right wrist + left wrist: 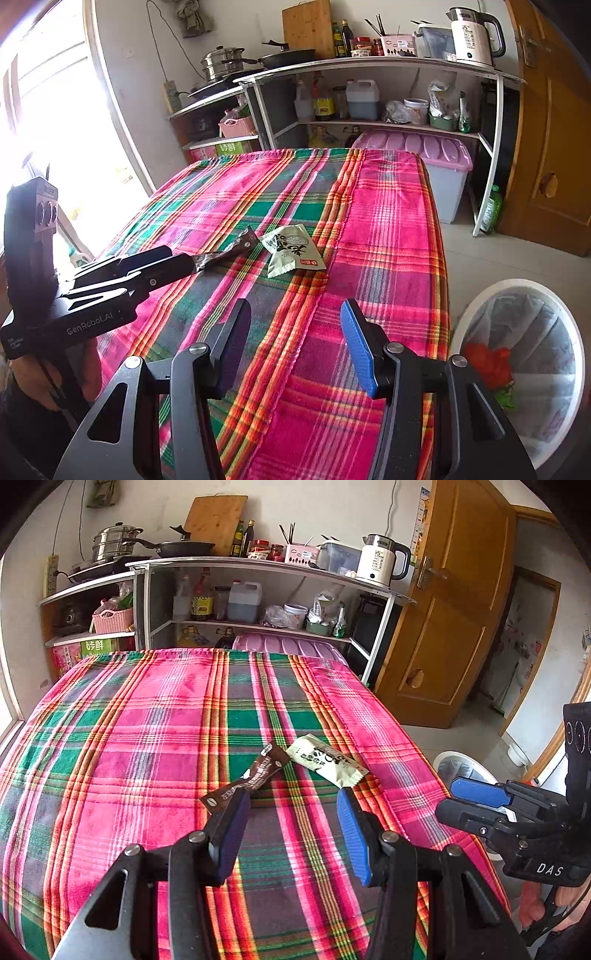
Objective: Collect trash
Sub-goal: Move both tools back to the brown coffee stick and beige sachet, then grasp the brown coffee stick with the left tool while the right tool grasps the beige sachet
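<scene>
Left tongs (293, 812) released, spread, near end of brown wrapper (255, 775) at left pad. Right tongs (295, 332) released, empty. Green-white sachet (291, 251) just right on plaid worktop (388, 221). Both judged light, crinkly, slippery; pinch flat end. Bin (517, 295) right.

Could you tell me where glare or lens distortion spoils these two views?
Right wrist view: the window is blown out white, washing the left edge; the left gripper beside it reads as a dark silhouette. Left wrist view: evenly lit, but fisheye bends the shelf unit and door, with black corners.
</scene>
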`<state>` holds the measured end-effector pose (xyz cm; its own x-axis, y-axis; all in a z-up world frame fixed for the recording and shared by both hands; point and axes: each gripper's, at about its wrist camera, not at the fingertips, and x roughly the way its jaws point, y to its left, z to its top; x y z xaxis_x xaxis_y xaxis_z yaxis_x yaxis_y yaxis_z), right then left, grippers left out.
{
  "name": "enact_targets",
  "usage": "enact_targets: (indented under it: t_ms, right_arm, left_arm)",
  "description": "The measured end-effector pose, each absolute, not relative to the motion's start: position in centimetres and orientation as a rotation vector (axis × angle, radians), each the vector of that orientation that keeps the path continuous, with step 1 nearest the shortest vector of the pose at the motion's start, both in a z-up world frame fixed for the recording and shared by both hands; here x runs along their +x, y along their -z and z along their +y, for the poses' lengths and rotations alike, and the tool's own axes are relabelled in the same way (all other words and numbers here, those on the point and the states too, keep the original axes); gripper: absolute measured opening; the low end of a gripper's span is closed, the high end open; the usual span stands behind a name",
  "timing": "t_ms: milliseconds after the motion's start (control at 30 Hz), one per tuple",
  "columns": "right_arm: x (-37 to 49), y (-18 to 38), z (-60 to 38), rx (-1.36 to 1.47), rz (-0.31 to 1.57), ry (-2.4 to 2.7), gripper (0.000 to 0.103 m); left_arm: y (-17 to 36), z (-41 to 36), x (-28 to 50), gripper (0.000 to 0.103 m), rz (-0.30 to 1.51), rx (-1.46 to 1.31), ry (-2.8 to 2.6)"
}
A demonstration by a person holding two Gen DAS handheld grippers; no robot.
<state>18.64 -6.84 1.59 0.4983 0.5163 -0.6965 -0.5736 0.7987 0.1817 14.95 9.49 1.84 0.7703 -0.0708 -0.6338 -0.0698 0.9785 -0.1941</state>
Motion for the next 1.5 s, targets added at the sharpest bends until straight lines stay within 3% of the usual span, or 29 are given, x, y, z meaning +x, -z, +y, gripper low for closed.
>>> enact_targets:
  t_ms: [767,1000,1067,1167,1300,1500]
  right_arm:
    - [25.7,2.0,-0.7,-0.183,0.894,-0.696,0.052]
    - [26.3,2.8,0.6,-0.235,0.905,-0.703,0.052]
    - [26.3,2.8,0.7,-0.240,0.905,-0.699,0.052]
    - [26.1,2.8,0.7,-0.255,0.899,-0.681,0.041]
    - [26.2,2.6,0.1,-0.241,0.902,-0.658,0.026]
    - [25.8,2.3,-1.0,-0.183,0.907,-0.654,0.020]
  left_arm:
    - [2.1,12.5,21.0,0.051,0.871,-0.150,-0.006]
    - [2.1,11.9,20.9,0.041,0.879,-0.107,-0.040]
    - [2.1,11.9,20.9,0.032,0.879,-0.103,-0.050]
    - [2.1,12.1,20.7,0.023,0.878,-0.110,-0.050]
    - [2.0,12.2,20.3,0.023,0.876,-0.121,-0.040]
    - [1.9,12.1,19.6,0.023,0.870,-0.144,-0.019]
